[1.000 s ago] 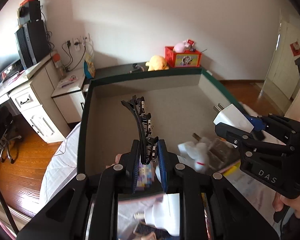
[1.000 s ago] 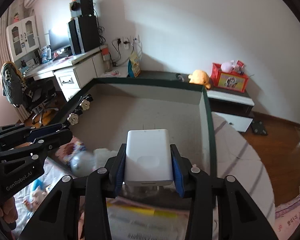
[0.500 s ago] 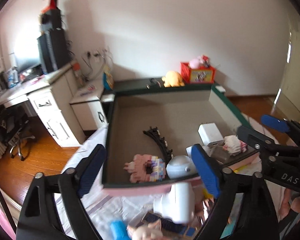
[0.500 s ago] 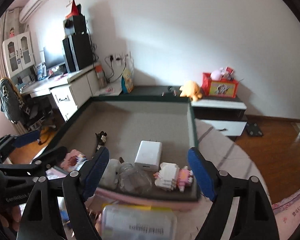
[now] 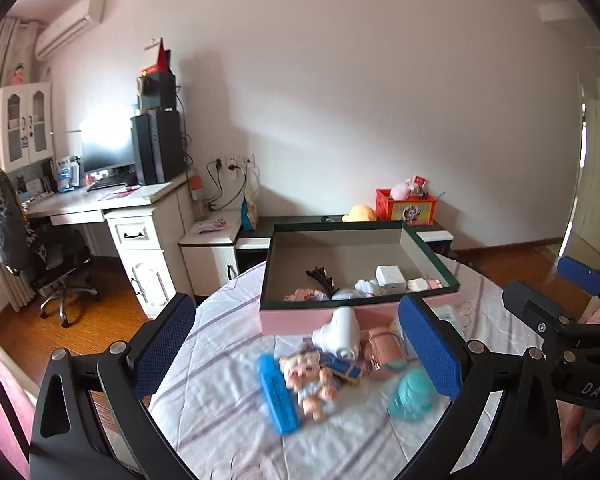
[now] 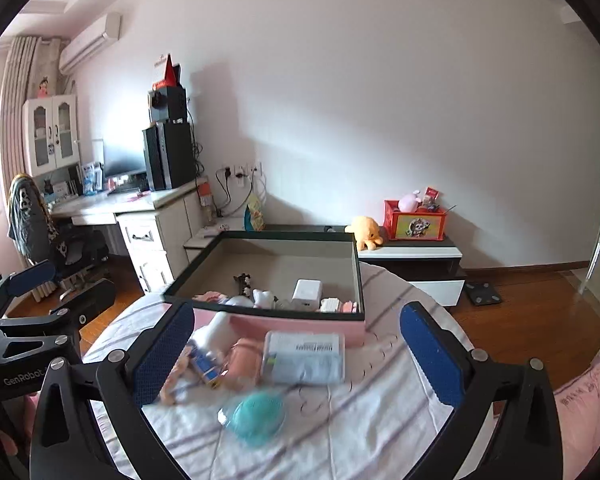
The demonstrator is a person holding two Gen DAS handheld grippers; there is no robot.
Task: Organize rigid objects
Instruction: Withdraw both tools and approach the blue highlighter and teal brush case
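A pink box with a dark green rim (image 5: 432, 258) (image 6: 358, 276) stands on the bed. Inside lie a white charger (image 5: 390, 276) (image 6: 307, 294), a black hair clip (image 5: 320, 278) (image 6: 242, 282) and several small toys. In front of it on the striped sheet lie a white hair dryer (image 5: 340, 336), a pig doll (image 5: 308, 380), a blue bar (image 5: 278, 394), a teal round object (image 5: 410, 398) (image 6: 254, 414) and a clear wipes pack (image 6: 304, 356). My left gripper (image 5: 296, 350) and right gripper (image 6: 294, 350) are both open and empty, held above these loose items.
The bed with the striped sheet (image 5: 220, 400) falls off to a wooden floor on the left and right. A white desk (image 5: 140, 236) and office chair (image 5: 52, 264) stand at the left. A low cabinet (image 6: 412, 264) carries a red box and yellow plush.
Both grippers opened and pulled back and up from the box. The hair clip left the left gripper and the charger left the right gripper; both now lie in the box.
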